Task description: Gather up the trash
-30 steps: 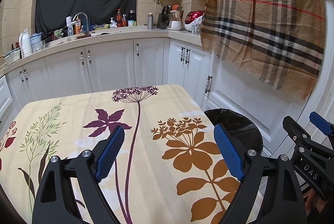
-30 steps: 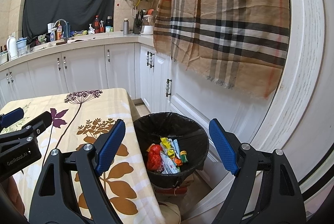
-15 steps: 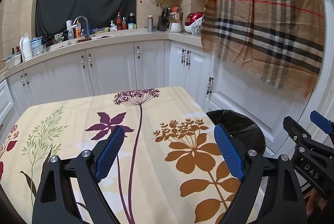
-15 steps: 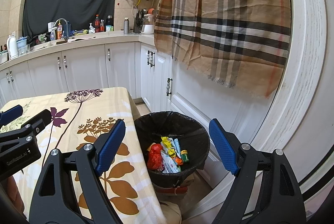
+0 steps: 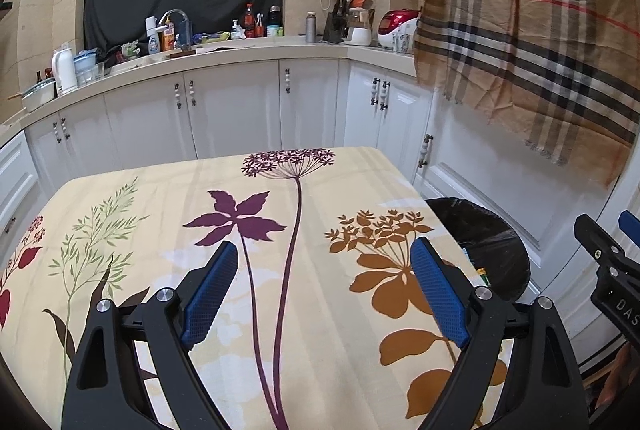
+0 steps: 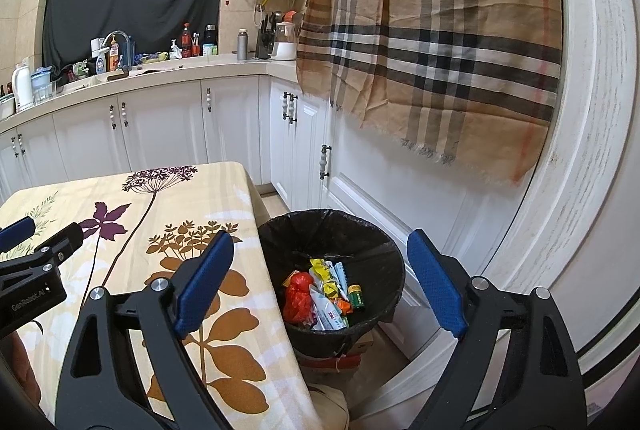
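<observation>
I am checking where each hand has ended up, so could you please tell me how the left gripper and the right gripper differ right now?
The left gripper hangs over the flowered tablecloth, with only cloth between its jaws; the right gripper frames the black-lined trash bin. Below the right gripper lie wrappers; no trash shows on the cloth under the left. Both are open, empty and tilted downward; the right has just been opening.

The floral tabletop (image 5: 304, 189) lies bare to every edge. Off its right edge, the bin (image 6: 384, 254) stands open-topped, cabinet doors (image 6: 360, 165) close behind it.

Colourful wrappers (image 6: 326, 294) inside black-lined bin (image 6: 384, 250)
</observation>
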Demonstrator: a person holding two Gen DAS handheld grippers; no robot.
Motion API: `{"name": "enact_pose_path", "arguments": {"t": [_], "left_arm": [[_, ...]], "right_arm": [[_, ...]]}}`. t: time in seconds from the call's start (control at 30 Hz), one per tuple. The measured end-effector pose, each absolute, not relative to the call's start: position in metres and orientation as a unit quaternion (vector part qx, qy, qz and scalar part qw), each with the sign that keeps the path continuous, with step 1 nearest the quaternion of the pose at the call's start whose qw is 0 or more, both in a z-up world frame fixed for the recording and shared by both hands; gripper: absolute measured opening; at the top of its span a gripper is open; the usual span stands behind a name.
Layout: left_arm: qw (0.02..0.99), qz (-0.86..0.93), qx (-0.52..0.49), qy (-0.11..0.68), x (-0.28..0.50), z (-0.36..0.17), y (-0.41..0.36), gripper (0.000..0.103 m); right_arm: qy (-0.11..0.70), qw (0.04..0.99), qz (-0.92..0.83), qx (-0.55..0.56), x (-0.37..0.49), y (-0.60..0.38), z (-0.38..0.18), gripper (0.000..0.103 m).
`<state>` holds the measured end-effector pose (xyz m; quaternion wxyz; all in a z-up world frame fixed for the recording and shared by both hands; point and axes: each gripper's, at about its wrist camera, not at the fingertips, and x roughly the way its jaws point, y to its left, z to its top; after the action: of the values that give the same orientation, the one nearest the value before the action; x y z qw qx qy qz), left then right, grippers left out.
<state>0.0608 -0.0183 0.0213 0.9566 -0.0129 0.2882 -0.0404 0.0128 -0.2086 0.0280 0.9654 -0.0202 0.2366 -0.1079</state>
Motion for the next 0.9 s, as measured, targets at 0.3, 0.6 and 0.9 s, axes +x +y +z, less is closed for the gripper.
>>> {"name": "enact_pose_path", "arguments": {"t": [0.3, 0.6, 0.9], "left_arm": [[0.952, -0.024, -0.013, 0.304, 0.065, 0.011, -0.006, 0.085], [0.951, -0.013, -0.016, 0.309, 0.067, 0.006, 0.004, 0.085], [0.949, -0.008, -0.020, 0.316, 0.070, 0.002, 0.007, 0.085]], "right_arm": [[0.252, 0.962, -0.103, -0.024, 0.021, -0.206, 0.021, 0.087], [0.265, 0.959, -0.101, -0.025, 0.027, -0.203, 0.016, 0.087], [0.273, 0.957, -0.100, -0.027, 0.030, -0.202, 0.012, 0.087]]}}
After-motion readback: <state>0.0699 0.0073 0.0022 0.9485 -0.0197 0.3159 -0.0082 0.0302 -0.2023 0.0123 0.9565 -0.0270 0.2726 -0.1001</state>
